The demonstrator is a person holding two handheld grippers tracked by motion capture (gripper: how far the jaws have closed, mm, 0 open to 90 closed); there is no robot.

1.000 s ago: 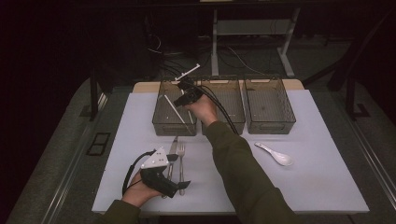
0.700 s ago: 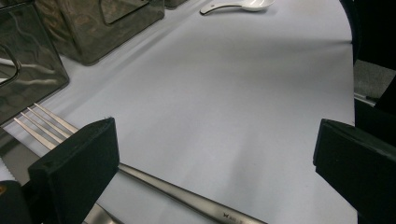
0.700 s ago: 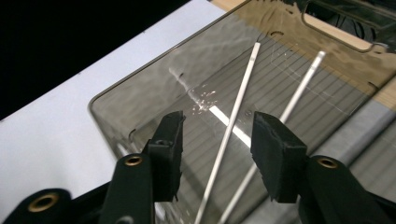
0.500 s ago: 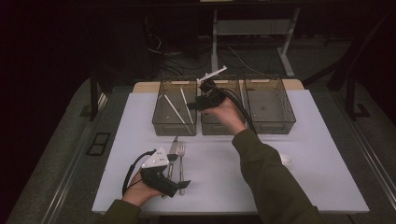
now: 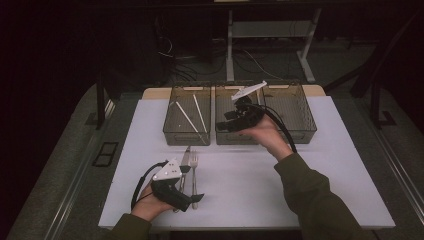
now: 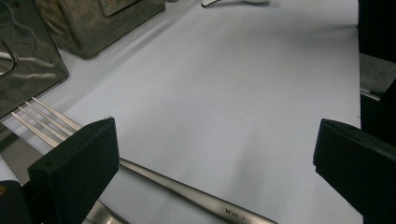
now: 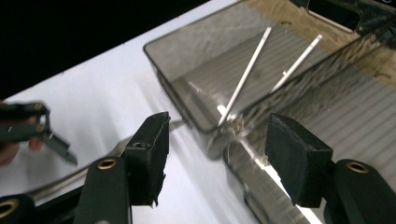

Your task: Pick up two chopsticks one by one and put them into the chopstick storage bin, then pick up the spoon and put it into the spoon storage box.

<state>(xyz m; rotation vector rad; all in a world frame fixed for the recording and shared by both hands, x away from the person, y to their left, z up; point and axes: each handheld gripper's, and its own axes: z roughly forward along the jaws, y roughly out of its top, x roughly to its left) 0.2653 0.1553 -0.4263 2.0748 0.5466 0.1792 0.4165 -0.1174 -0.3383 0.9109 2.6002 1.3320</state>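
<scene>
Right gripper [image 5: 226,121], jaws spread with nothing between them and just been opening, hangs mid-frame above the middle bin [image 5: 238,135]; swing carelessly toward the fork [image 5: 194,167] at lower left and you'll clip its rim.

Spoon [image 6: 236,2] cut off by the top edge — knife [image 6: 14,161] half behind the claw's jaw.

white table [image 5: 320,200]: 3 bins [image 5: 186,116], fork [image 5: 194,165], knife [image 5: 185,159].

Three bins [image 5: 187,131]; two chopsticks [image 5: 189,119]; one fork [image 5: 194,165]; one knife [image 5: 184,161]; one spoon [image 6: 236,2]
</scene>
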